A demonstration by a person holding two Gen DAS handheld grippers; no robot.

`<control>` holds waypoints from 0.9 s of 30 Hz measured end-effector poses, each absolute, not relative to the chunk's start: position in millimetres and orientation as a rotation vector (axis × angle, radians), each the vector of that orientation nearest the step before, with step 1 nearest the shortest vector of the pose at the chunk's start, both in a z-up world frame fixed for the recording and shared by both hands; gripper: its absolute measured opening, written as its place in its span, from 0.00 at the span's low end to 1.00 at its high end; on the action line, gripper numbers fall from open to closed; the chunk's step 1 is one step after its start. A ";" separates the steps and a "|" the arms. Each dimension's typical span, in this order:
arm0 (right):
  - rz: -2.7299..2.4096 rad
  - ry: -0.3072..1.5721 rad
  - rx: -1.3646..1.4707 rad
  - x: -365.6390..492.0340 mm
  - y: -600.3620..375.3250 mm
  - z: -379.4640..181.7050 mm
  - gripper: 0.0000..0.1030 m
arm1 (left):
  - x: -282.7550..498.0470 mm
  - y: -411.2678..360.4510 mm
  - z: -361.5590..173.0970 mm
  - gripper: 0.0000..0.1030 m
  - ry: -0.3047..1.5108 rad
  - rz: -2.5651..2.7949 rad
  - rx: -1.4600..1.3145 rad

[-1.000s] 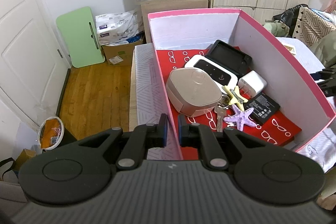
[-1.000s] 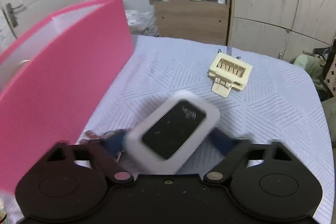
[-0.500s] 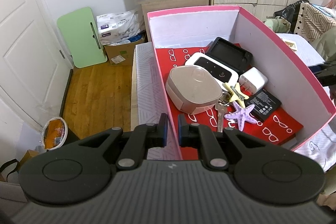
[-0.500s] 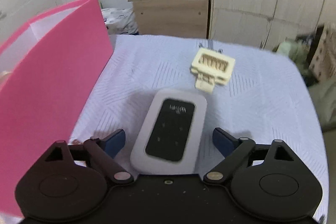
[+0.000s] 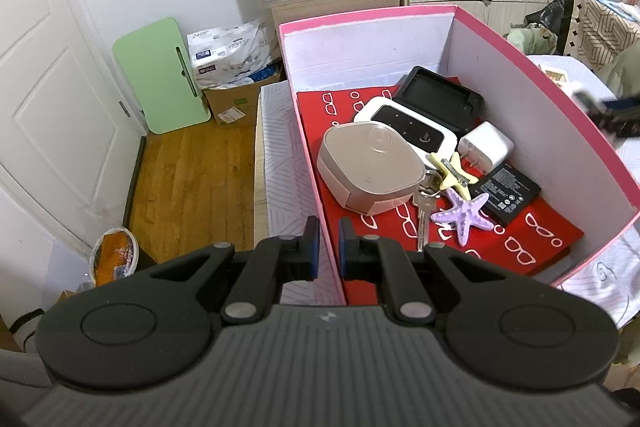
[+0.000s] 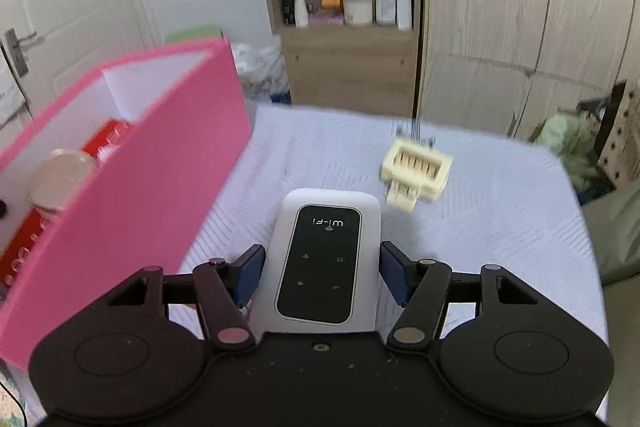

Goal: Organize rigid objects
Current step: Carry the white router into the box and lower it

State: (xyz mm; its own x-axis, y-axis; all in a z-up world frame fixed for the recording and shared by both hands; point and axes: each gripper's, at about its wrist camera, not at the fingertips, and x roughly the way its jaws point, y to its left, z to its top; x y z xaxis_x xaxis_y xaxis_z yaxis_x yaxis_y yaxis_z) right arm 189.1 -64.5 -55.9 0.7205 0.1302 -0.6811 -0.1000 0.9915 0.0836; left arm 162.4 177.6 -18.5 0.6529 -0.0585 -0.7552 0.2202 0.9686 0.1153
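Note:
A pink box (image 5: pixel 540 95) holds a beige speaker (image 5: pixel 370 167), a white router (image 5: pixel 404 121), a black tray, a white charger (image 5: pixel 486 147), a battery, keys and a purple starfish (image 5: pixel 466 215). My left gripper (image 5: pixel 329 253) is shut on the box's near left wall. My right gripper (image 6: pixel 322 273) is shut on a white Wi-Fi router (image 6: pixel 324 259) and holds it above the table, right of the pink box (image 6: pixel 152 187). A cream comb-like clip (image 6: pixel 416 173) lies on the cloth beyond it.
The table has a pale patterned cloth (image 6: pixel 500 227). A shelf unit (image 6: pixel 344 11) with bottles and wardrobe doors stand behind. Left of the table are wooden floor, a green board (image 5: pixel 160 75) and a white door.
My right gripper has closed on the Wi-Fi router, straightened it and lifted it, so the box's inside now shows. The left gripper keeps its hold on the box wall.

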 end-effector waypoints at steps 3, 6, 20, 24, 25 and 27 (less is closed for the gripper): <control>0.167 0.691 0.048 180.6 -57.2 -30.3 0.65 | 160.8 176.5 -18.5 0.08 0.840 -0.151 0.209; 0.237 0.621 0.049 169.5 -43.6 -2.2 0.65 | 160.4 177.9 -18.4 0.08 0.839 -0.152 0.201; 0.714 0.808 -0.012 203.4 79.9 9.6 0.65 | 160.9 186.3 -16.9 0.08 0.841 -0.178 0.143; 0.789 0.964 0.048 223.0 95.0 -14.2 0.65 | 161.8 190.4 -17.1 0.08 0.841 -0.180 0.104; 0.801 0.988 0.053 226.4 97.6 -18.1 0.65 | 161.9 190.4 -17.3 0.08 0.840 -0.179 0.102; 0.810 1.021 0.067 230.5 100.6 -27.4 0.65 | 162.2 190.1 -17.6 0.08 0.841 -0.177 0.101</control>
State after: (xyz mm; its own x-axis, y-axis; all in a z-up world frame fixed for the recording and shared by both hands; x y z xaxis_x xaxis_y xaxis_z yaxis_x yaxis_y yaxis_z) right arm 230.5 100.6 -27.4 0.2652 0.6285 -0.7312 -0.5690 0.7142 0.4076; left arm 162.2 190.1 -17.6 0.6533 -0.1158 -0.7482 0.1959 0.9804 0.0193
